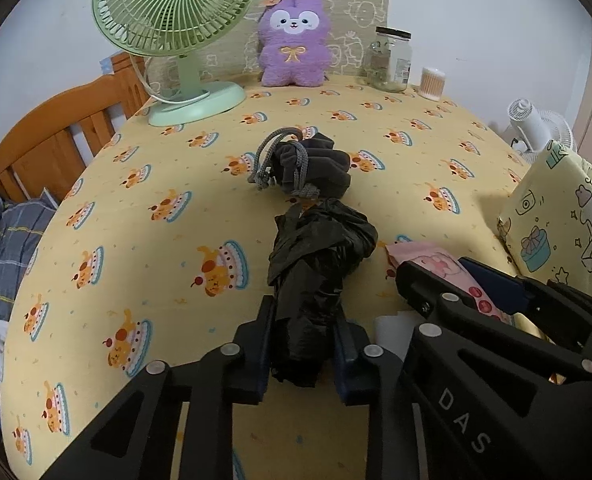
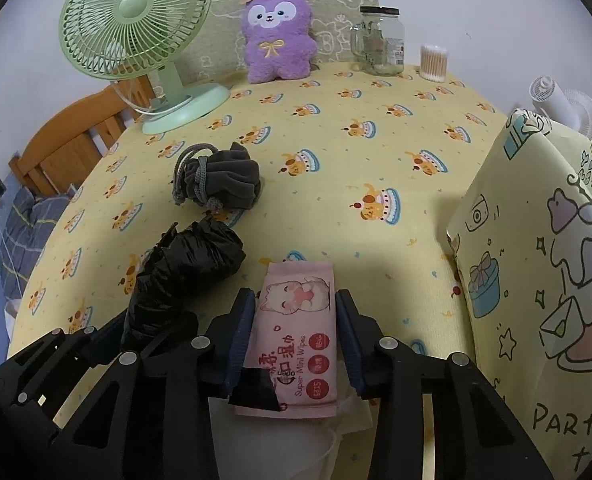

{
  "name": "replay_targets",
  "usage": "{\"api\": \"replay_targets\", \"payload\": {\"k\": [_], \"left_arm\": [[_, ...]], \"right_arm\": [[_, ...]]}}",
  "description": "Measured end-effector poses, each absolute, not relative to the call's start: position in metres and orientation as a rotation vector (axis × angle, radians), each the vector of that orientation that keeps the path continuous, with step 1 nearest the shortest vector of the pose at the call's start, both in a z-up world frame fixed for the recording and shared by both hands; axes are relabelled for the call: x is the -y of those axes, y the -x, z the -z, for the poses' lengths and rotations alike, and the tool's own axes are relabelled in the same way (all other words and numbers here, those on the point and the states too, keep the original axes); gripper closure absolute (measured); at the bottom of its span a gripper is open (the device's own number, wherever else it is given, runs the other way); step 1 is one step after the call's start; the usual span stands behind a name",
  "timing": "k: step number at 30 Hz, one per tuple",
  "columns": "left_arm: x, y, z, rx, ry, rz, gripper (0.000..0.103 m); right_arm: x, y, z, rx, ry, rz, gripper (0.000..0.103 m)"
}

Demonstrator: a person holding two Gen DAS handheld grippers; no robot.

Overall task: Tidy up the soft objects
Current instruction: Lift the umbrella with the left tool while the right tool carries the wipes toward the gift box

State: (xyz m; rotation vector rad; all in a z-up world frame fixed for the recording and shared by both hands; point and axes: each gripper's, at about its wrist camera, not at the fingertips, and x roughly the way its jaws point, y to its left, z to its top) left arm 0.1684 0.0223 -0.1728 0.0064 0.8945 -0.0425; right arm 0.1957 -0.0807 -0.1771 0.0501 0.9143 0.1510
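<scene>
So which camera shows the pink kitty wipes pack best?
The right wrist view. There the wipes pack lies face up between the right gripper fingers, with its cat picture and lettering showing. In the left wrist view only a slanted strip of the pack shows, mostly hidden behind the right gripper.

Hidden, cropped and unreadable parts of the bed scene

The near end of the black plastic bag (image 1: 315, 276) disappears between the left gripper (image 1: 301, 344) pads; the wipes pack (image 2: 296, 332) has its lower corner under a strip of black tape (image 2: 256, 390), and the white paper (image 2: 351, 412) beneath it is mostly covered. The gift bag (image 2: 535, 280) is cut by the right edge, its lettering incomplete. The jar (image 1: 391, 60) label is too small to read. The white fan (image 1: 535, 128) sits half behind that bag.
</scene>
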Motion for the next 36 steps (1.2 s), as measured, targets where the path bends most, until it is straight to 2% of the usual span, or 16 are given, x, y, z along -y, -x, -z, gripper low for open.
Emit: {"api": "replay_targets", "payload": {"k": [13, 36], "left_arm": [[-0.023, -0.152, 0.155, -0.858, 0.000, 0.033, 0.085], [-0.016, -0.110, 0.083, -0.717, 0.015, 0.037, 0.085]], "right_arm": [[0.080, -0.178, 0.158, -0.874, -0.042, -0.163, 0.060], [0.085, -0.131, 0.082, -0.731, -0.024, -0.172, 0.060]]}}
